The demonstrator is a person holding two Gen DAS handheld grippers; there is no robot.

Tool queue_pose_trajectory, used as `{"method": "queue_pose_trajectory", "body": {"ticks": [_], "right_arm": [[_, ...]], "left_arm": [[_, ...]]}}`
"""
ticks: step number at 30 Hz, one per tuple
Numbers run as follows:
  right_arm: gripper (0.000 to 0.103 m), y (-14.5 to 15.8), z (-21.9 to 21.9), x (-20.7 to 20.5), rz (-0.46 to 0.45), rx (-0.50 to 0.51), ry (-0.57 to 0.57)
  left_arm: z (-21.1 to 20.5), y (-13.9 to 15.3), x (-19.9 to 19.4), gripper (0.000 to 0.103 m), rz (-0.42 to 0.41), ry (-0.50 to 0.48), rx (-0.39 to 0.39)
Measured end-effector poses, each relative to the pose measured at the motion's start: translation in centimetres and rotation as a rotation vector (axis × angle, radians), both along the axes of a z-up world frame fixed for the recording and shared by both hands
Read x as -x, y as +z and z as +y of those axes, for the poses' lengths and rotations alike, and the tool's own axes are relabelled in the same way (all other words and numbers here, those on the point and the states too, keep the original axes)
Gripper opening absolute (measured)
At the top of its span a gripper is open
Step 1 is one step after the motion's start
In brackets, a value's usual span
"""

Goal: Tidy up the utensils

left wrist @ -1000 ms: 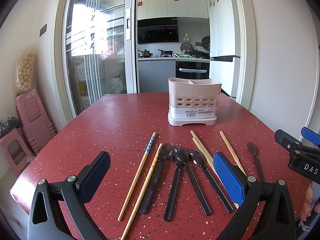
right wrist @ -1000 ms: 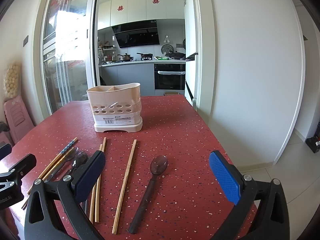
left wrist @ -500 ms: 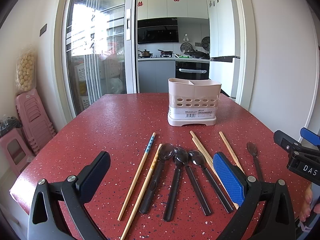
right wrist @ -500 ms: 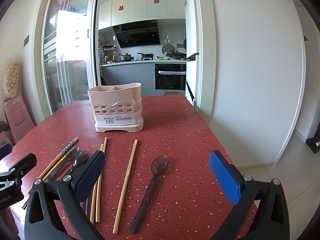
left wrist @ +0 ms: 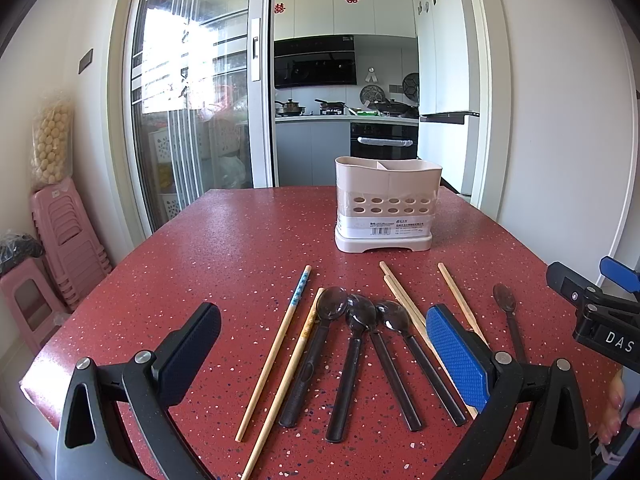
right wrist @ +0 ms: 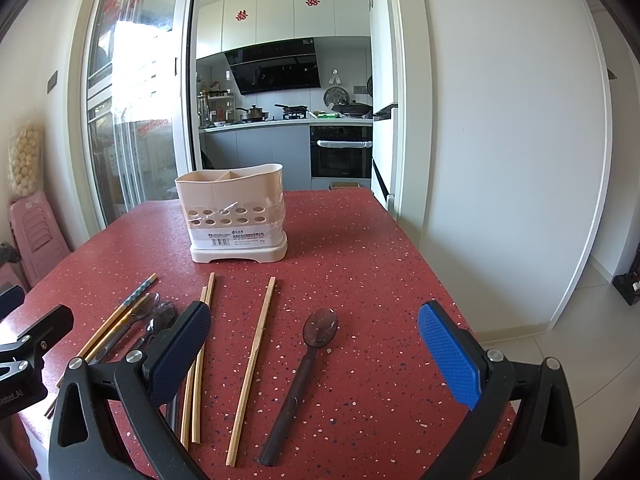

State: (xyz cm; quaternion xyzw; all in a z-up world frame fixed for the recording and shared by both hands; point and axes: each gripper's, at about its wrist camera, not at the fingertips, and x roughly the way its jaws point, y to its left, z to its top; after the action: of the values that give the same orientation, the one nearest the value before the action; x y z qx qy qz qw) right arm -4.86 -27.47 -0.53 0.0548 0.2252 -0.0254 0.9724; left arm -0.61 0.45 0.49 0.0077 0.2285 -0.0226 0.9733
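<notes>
Utensils on speckled red table [left wrist: 240, 248]: three dark plastic spoons [left wrist: 352, 344] and wooden chopsticks [left wrist: 276, 352] between spread, empty fingers of left gripper [left wrist: 320, 344]. Fourth dark spoon [right wrist: 304, 376] and single chopstick [right wrist: 252, 368] between spread, empty fingers of right gripper [right wrist: 316, 344]. Beige perforated two-compartment holder [right wrist: 234, 212] upright, well beyond both.

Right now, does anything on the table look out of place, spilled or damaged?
Nothing spilled or broken. The utensil caddy stands upright, its compartments apparently empty, plastic wrap and label still on. One dark spoon lies apart from the three grouped spoons. Chopsticks lie loose on the red table.
</notes>
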Motion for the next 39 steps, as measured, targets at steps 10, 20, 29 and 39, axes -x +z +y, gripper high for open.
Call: {"method": "queue_pose_trajectory", "body": {"ticks": [10, 20, 29, 39], "right_arm": [[0.103, -0.12, 0.32, 0.04, 0.001, -0.001, 0.002], [0.103, -0.33, 0.37, 0.09, 0.006, -0.006, 0.005], [0.103, -0.38, 0.32, 0.11, 0.007, -0.006, 0.006], [0.103, -0.43, 0.23, 0.01, 0.009, -0.007, 0.007]], "left_arm": [[-0.01, -0.02, 0.00, 0.103, 0.000, 0.000, 0.000], [-0.02, -0.03, 0.00, 0.103, 0.000, 0.000, -0.001], [-0.02, -0.04, 0.03, 0.103, 0.000, -0.001, -0.002], [-0.03, -0.02, 0.01, 0.103, 0.000, 0.000, -0.001]]}}
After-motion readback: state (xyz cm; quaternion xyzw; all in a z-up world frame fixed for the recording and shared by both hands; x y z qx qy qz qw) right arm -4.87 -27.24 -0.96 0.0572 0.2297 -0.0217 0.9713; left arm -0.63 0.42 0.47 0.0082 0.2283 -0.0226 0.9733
